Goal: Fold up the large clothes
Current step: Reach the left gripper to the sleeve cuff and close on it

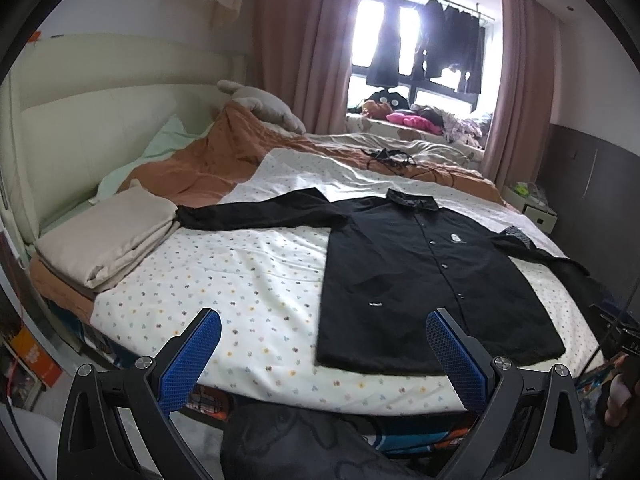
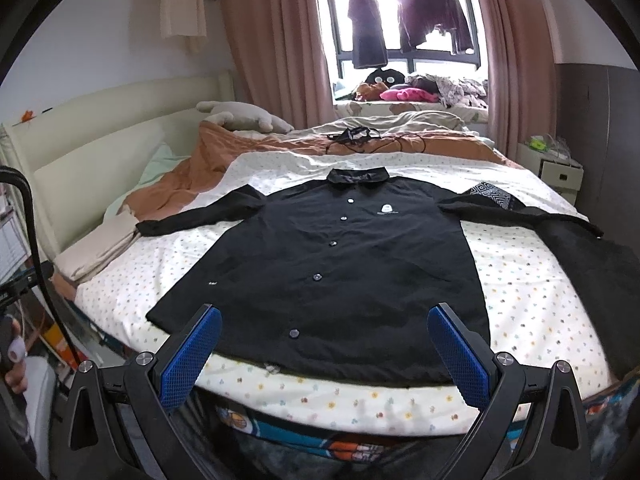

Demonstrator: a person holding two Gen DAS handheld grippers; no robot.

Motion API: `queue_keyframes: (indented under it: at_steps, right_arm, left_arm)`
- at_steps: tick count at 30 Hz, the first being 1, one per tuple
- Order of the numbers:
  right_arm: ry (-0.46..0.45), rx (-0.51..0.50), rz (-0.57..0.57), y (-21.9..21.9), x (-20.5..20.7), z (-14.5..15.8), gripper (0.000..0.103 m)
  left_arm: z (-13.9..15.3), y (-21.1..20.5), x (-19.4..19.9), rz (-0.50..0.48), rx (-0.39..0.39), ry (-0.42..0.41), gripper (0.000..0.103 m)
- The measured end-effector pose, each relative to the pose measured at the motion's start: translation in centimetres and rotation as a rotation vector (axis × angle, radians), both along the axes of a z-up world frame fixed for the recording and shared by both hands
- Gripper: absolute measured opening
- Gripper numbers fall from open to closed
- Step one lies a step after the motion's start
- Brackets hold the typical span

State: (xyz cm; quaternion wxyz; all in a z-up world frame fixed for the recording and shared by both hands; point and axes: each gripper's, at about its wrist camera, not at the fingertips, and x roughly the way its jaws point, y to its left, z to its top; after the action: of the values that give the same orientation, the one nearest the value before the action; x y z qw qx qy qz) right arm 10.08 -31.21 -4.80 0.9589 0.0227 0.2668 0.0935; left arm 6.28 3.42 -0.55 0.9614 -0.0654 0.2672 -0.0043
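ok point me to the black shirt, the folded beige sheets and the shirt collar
black shirt (image 2: 340, 264): right wrist view, middle of its buttoned front
folded beige sheets (image 1: 104, 236): left wrist view, top of the stack
shirt collar (image 2: 358, 176): right wrist view, centre of the collar

Home bedroom: bed (image 2: 520, 264), curtains (image 2: 272, 40).

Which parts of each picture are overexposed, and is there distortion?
Left wrist view: the window is blown out white behind the hanging clothes; fisheye bends the bed edge. Right wrist view: window glare is milder, with the same curving and dark corners.
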Motion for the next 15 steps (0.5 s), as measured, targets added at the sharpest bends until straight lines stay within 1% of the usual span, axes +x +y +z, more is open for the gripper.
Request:
queue_keyframes:
  at_steps: [3, 10, 15]
  right_arm:
    - [0.031, 0.005, -0.009, 0.0, 1.8, -0.5, 0.103]
    - [0.078, 0.043, -0.014, 0.2, 5.8, -1.2, 0.103]
    - [0.098, 0.046, -0.017, 0.6, 8.6, -1.3, 0.103]
  left_arm:
    - [-0.1, 1.0, 1.5, 0.011, -0.007, 0.008, 0.102]
    - [-0.2, 5.0, 6.0, 0.090, -0.036, 0.033, 0.101]
    - [-0.5, 7.8, 8.8, 0.133, -0.063, 0.045, 0.099]
